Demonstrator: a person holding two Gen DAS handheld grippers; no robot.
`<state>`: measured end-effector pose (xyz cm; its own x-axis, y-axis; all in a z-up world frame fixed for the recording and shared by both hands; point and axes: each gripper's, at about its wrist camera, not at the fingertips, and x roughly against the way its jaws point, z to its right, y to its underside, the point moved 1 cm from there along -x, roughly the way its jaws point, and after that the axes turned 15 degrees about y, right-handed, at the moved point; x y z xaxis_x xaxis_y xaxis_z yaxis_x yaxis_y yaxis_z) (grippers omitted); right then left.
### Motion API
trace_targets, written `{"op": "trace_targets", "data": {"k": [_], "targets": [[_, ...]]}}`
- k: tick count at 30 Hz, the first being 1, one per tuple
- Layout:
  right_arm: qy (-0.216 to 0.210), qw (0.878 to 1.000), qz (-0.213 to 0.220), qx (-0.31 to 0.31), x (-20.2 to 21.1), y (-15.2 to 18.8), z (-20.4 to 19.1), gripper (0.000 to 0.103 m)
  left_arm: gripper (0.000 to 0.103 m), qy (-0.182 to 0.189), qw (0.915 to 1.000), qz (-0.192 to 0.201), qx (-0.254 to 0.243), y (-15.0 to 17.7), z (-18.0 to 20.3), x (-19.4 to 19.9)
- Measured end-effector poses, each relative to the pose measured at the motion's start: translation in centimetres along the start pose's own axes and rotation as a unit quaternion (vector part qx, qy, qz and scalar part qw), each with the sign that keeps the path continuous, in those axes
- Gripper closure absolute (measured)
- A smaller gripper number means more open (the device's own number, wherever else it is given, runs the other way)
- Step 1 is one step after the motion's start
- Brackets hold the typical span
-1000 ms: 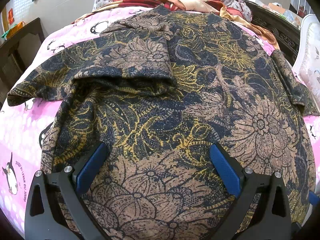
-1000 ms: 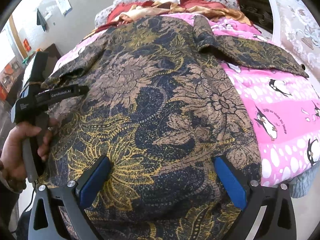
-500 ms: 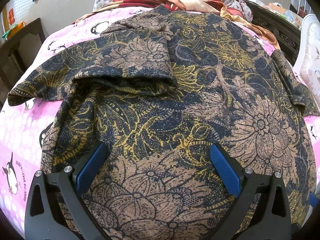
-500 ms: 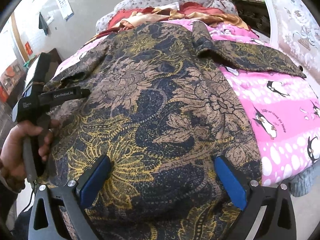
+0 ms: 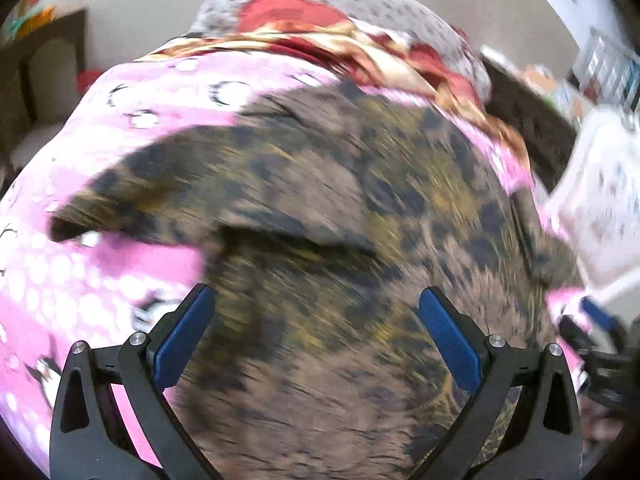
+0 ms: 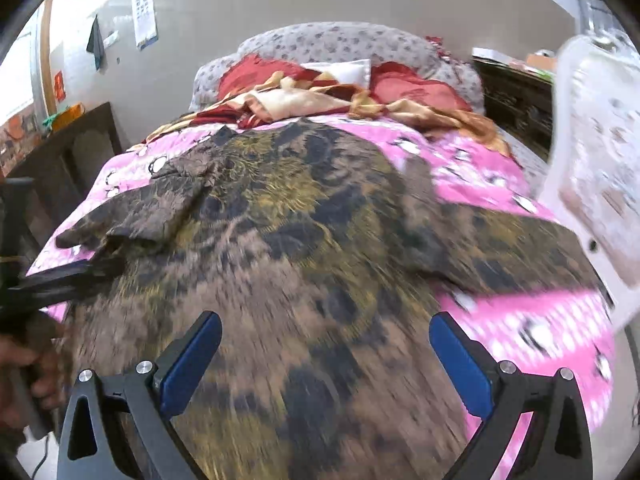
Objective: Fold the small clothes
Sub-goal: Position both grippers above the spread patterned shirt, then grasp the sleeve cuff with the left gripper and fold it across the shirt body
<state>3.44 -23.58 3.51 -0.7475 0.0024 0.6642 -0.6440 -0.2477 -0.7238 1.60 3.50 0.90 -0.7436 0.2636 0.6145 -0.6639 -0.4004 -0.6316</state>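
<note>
A dark floral shirt (image 5: 340,220) in brown, navy and gold lies spread on the pink penguin bedsheet (image 5: 92,264). Both views are blurred by motion. My left gripper (image 5: 316,338) is open over the shirt's lower left part, nothing between its blue pads (image 5: 184,336). My right gripper (image 6: 326,364) is open above the shirt (image 6: 300,220) near the hem. In the right wrist view the left sleeve (image 6: 160,208) lies folded inward and the right sleeve (image 6: 512,248) stretches out over the sheet. The left gripper (image 6: 60,280) shows at the shirt's left edge, held by a hand (image 6: 28,368).
A red and gold blanket heap (image 6: 320,96) and a grey flowered pillow (image 6: 340,42) lie at the bed's head. Dark wooden furniture (image 6: 76,148) stands left, a dark cabinet (image 6: 516,100) back right, and a white patterned panel (image 6: 600,152) close on the right.
Both grippers have pulled back and up from the shirt, so more of the bed and room shows. The left view has swung left over the pink sheet. Both grippers stay open.
</note>
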Motion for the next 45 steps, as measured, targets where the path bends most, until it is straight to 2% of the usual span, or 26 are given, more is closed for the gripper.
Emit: {"op": "trace_targets", "data": {"k": [2,3,5,7,9,14,15,16,17,18,20,21,22,23,28,31,33,36,38,39,40,42,45], "targets": [[-0.011,1.0,0.002,0.0,-1.9,-1.3,-1.6,0.0,0.001,-0.014,0.9992,0.006,0.038,-1.2,-3.2,1.4],[-0.007,1.0,-0.001,0.003,-3.2,-1.8,-2.5,0.0,0.001,-0.01,0.9978,0.007,0.065,-1.8,-5.1,2.3],[0.006,1.0,-0.005,0.008,-4.9,-1.9,-3.5,0.0,0.001,0.023,0.9915,0.021,0.126,-2.5,-8.8,4.2],[0.025,0.999,-0.031,0.028,-7.1,-1.1,-4.5,0.0,0.001,0.06,0.9801,0.026,0.188,-2.9,-12.2,5.5],[0.031,0.997,-0.062,0.031,-8.7,-0.3,-4.8,0.0,0.001,0.104,0.9622,0.012,0.251,-3.5,-15.5,5.5],[0.029,0.997,-0.063,0.029,-8.8,-0.3,-4.9,0.0,0.001,0.164,0.9267,-0.009,0.338,-4.8,-19.3,2.9],[0.027,0.997,-0.065,0.028,-8.9,-0.4,-4.9,0.0,0.001,0.171,0.9205,-0.011,0.351,-4.9,-19.6,2.3],[0.025,0.997,-0.066,0.026,-8.9,-0.4,-4.9,0.0,0.001,0.172,0.919,-0.008,0.355,-5.1,-19.5,2.1],[0.023,0.997,-0.067,0.025,-8.9,-0.4,-4.9,0.0,0.001,0.188,0.916,-0.005,0.354,-5.7,-19.3,1.6],[0.023,0.997,-0.067,0.025,-9.0,-0.5,-5.0,0.0,0.001,0.217,0.9085,-0.004,0.357,-6.2,-19.3,1.4],[0.024,0.997,-0.067,0.026,-9.1,-0.5,-4.9,0.0,0.001,0.27,0.8794,-0.004,0.392,-6.6,-19.6,0.4],[0.024,0.997,-0.067,0.026,-9.1,-0.4,-4.9,0.0,0.001,0.282,0.8676,-0.004,0.41,-6.6,-19.6,0.0],[0.024,0.997,-0.068,0.025,-9.2,-0.3,-5.0,0.0,0.001,0.291,0.8612,-0.001,0.417,-6.7,-19.6,-0.1],[0.024,0.997,-0.067,0.025,-9.2,-0.3,-5.0,0.0,0.001,0.29,0.8636,-0.002,0.412,-6.9,-19.5,-0.1],[0.023,0.997,-0.067,0.025,-9.1,-0.3,-4.9,0.0,0.001,0.239,0.8953,0.003,0.376,-7.9,-19.9,0.0],[0.024,0.997,-0.067,0.025,-9.2,-0.4,-4.9,0.0,0.001,0.241,0.9029,0.009,0.356,-8.3,-19.8,-0.4],[0.023,0.997,-0.067,0.024,-9.2,-0.4,-4.8,0.0,0.004,0.216,0.9182,0.01,0.332,-8.7,-19.3,-0.4],[0.023,0.997,-0.067,0.024,-9.2,-0.4,-4.8,0.0,0.021,0.171,0.9426,0.004,0.287,-8.6,-18.4,-0.3],[0.023,0.997,-0.067,0.024,-9.2,-0.3,-4.8,0.0,0.056,0.124,0.9567,-0.008,0.263,-8.1,-18.0,-0.3],[0.023,0.997,-0.067,0.024,-9.2,-0.3,-4.8,0.0,0.068,0.103,0.9625,-0.011,0.251,-7.7,-17.8,-0.2],[0.022,0.997,-0.067,0.024,-9.2,-0.3,-4.8,0.0,0.094,0.067,0.9725,-0.014,0.223,-7.4,-17.3,-0.1],[0.022,0.997,-0.067,0.024,-9.2,-0.3,-4.9,0.0,0.097,0.008,0.9852,0.011,0.171,-7.2,-16.2,0.7],[0.022,0.997,-0.067,0.024,-9.2,-0.4,-4.9,0.0,0.099,-0.039,0.9905,0.05,0.122,-7.2,-15.1,1.7]]}}
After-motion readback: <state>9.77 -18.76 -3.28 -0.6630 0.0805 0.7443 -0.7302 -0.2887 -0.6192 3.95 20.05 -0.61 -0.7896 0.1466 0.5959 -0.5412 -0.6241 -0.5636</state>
